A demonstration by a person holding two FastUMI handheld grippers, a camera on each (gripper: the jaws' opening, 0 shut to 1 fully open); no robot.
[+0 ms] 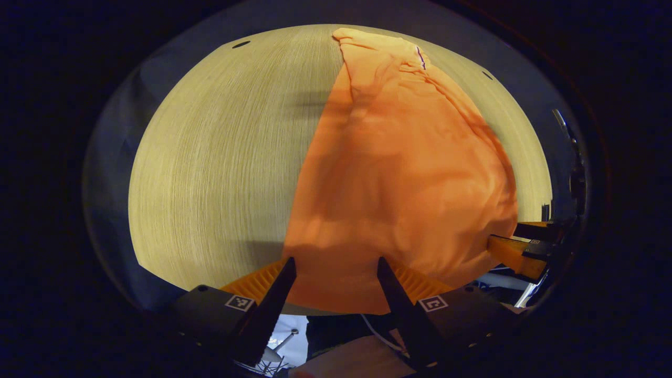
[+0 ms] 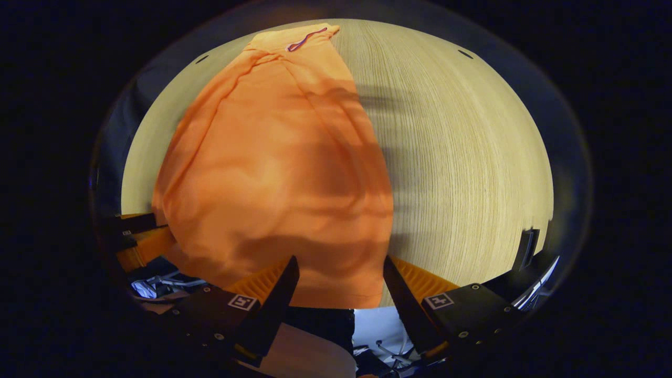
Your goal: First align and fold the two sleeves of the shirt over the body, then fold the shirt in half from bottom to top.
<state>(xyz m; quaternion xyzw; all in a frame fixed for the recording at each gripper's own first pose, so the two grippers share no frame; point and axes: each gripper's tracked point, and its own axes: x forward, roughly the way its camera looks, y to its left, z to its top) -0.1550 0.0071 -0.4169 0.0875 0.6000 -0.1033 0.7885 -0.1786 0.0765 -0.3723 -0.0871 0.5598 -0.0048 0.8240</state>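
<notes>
Left gripper view: orange shirt (image 1: 399,173) lies lengthwise on the wooden table (image 1: 220,173), collar end far, hem at the near table edge. The garment reads as a narrow strip with straight long sides; no sleeve sticks out to either side, so I judge both sleeves already folded over the body. The left gripper (image 1: 336,270) stands at the near-left corner of the hem, fingers spread apart with the hem edge between them. Whether the cloth is touched by either finger I cannot tell; it is not pinched.

Right gripper view: the same shirt, hem near, collar tag far. The right gripper (image 2: 340,269) stands at the near-right hem corner, fingers likewise wide apart, cloth between them, no clamp. The other gripper shows at the left rim, near the opposite corner.

Progress, judged: the sleeve stage looks done. The bottom-to-top fold is not yet made; the shirt lies at full length. Left to do: close on both hem corners, lift, carry the hem up to the collar, lay flat.
</notes>
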